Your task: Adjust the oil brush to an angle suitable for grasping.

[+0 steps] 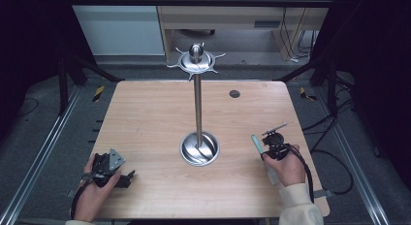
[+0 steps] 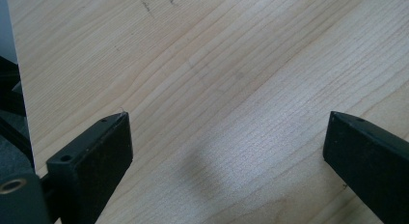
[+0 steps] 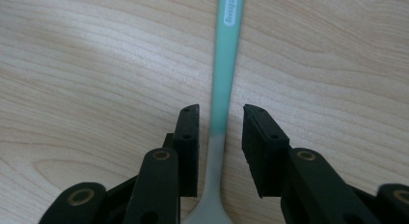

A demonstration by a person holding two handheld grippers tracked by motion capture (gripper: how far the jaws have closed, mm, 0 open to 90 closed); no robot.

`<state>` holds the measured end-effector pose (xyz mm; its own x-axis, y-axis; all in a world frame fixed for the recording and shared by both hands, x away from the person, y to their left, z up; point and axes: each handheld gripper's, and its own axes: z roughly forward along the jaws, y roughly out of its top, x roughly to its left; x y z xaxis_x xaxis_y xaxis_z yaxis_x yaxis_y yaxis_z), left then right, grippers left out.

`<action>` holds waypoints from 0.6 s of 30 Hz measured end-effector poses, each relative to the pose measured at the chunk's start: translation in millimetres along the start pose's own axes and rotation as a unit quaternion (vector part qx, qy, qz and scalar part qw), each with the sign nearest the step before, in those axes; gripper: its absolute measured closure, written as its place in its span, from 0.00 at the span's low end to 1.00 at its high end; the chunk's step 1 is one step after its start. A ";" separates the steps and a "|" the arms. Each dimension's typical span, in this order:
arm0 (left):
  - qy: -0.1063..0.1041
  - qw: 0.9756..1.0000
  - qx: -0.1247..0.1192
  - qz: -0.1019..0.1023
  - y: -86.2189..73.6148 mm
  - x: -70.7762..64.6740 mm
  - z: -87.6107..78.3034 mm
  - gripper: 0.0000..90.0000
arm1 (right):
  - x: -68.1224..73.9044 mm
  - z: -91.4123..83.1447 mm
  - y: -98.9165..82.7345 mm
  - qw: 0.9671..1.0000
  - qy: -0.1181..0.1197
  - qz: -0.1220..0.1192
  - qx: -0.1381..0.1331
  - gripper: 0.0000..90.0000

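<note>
Currently the right gripper [image 3: 219, 119] has its jaws parted a little, and the pads stand clear on either side of the spoon [image 3: 223, 79], whose mint-green handle lies between them on the table [image 3: 87, 64]. Left gripper [image 2: 226, 151]: jaws spread wide, nothing between them, bare wood below. Farther out, a steel stand [image 1: 198, 108] rises at mid-table.

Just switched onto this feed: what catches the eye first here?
A tall steel stand with a spiked top rises from the table centre. Near the right edge, the right gripper straddles a teal-handled utensil, jaws apart and not pressing it.
</note>
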<state>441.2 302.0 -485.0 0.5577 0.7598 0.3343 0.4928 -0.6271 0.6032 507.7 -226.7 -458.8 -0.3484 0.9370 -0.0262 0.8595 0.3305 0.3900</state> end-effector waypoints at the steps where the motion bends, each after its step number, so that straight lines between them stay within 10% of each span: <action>1: 0.000 1.000 0.000 0.000 0.0 0.0 0.0 0.03 | 0.0 0.0 0.0 1.000 0.000 0.000 0.000 0.77; 18: 0.000 1.000 0.001 0.000 0.0 -0.5 0.3 0.03 | 0.7 8.7 0.9 1.000 0.009 -0.001 0.026 0.85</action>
<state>441.1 301.6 -485.4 0.5575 0.7602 0.3336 0.4940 -0.6267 0.6026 511.5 -224.8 -466.5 -0.3561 0.9344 -0.0096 0.8772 0.3378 0.3412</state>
